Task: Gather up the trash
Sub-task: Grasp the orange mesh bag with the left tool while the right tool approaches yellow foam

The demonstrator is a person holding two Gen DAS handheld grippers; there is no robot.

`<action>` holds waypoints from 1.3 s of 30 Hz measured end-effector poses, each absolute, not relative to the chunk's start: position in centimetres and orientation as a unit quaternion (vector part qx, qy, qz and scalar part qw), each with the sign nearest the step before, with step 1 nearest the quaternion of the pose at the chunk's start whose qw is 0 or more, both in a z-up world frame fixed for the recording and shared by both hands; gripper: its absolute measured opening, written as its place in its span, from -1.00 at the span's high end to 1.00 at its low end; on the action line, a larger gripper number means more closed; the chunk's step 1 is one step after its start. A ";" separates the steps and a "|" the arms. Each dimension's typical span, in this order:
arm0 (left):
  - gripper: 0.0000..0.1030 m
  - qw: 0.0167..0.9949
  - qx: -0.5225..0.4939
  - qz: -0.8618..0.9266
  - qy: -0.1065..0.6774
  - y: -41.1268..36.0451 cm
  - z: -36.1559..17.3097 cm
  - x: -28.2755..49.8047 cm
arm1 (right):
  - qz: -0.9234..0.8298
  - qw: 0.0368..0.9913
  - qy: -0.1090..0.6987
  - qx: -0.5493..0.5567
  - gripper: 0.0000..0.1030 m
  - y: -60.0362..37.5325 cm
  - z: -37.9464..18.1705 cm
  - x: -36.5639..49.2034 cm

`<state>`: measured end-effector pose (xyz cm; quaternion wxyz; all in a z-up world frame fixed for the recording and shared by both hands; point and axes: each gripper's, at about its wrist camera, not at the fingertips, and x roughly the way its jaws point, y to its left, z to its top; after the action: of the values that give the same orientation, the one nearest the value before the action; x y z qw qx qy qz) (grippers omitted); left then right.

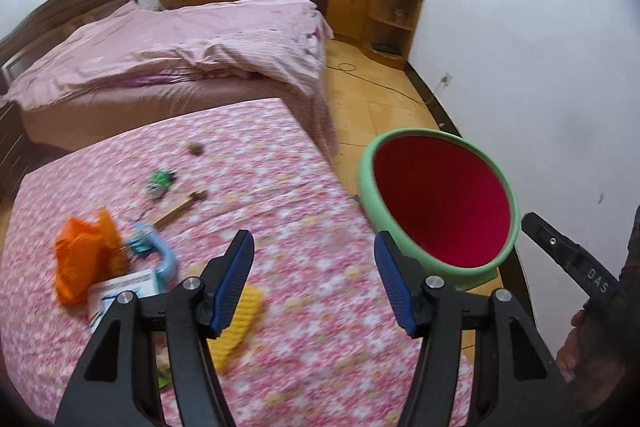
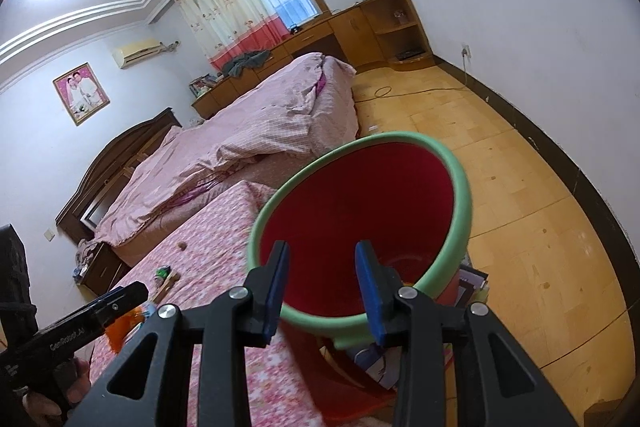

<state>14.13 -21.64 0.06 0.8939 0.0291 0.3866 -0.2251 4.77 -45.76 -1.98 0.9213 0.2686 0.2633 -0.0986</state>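
A bedroom, with a pink floral-covered table [image 1: 304, 195] set at the foot of the bed [image 1: 168, 51] and trash strewn across it.

We hold the left gripper [image 1: 314, 283] above the table, its blue pads spread apart and gripping nothing; a yellow scrap [image 1: 240, 327] lies just under it, with an orange bag [image 1: 86, 259], a white carton [image 1: 120, 287], a green wrapper [image 1: 160, 181] and a small brown ball [image 1: 195, 149] farther off. Our right gripper [image 2: 322, 291] hangs over the red bin with a green rim [image 2: 360, 211], which stands just beside the table's edge, its pads likewise apart and empty.
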 end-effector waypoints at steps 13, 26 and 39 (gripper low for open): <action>-0.21 0.914 -0.022 -0.137 0.380 -12.2 0.3 14.5 | -0.062 0.925 0.282 0.247 0.27 -40.6 -0.9 5.1; -0.21 0.912 -0.035 -0.071 0.402 -5.6 -3.0 18.2 | -0.027 0.919 0.330 0.215 0.27 -35.0 -1.9 8.7; -0.14 0.897 -0.058 -0.068 0.433 -3.3 -6.7 21.9 | 0.012 0.900 0.391 0.193 0.27 -30.9 -4.6 12.7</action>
<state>21.94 -3.29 -6.68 0.8968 -0.0575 0.4333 -0.0679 12.74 -30.88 -4.56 0.8999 0.1927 0.3911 0.0123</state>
